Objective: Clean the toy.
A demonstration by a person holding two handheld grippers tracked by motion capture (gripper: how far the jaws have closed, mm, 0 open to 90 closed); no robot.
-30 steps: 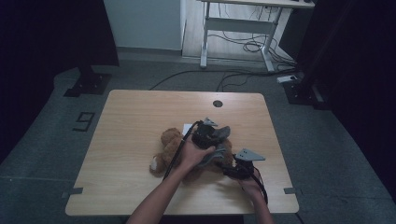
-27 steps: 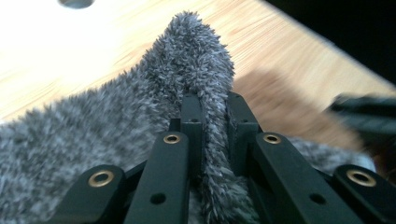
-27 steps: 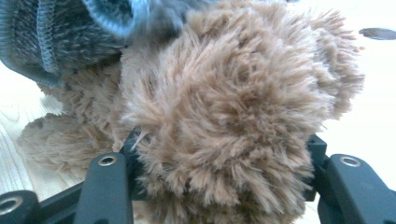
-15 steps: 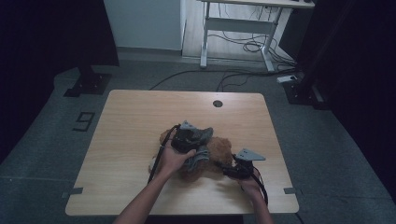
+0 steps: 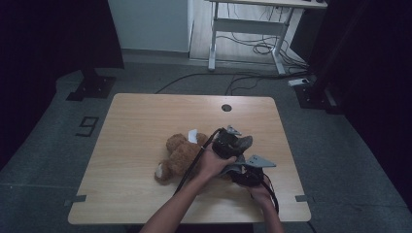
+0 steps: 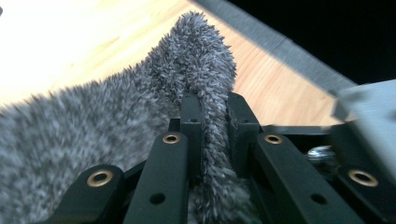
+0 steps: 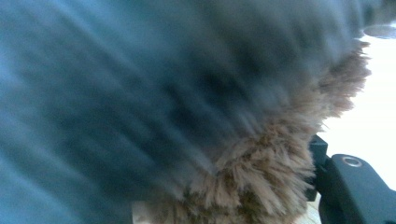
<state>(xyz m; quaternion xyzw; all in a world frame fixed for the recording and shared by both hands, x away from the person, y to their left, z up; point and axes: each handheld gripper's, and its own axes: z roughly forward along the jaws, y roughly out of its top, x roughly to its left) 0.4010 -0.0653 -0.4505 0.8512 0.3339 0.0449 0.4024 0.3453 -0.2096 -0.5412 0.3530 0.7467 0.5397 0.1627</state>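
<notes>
Grey fleece (image 6: 140, 107) sits pinched in the left claw (image 6: 212, 126); the right claw (image 7: 322, 186) grips the brown teddy bear (image 5: 182, 158) near the worktop's (image 5: 145, 116) front edge

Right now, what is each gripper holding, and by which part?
The left gripper pinches a fold of the grey fuzzy cloth. The right gripper has the teddy bear's brown fur against its jaws, but which part cannot be told.
</notes>
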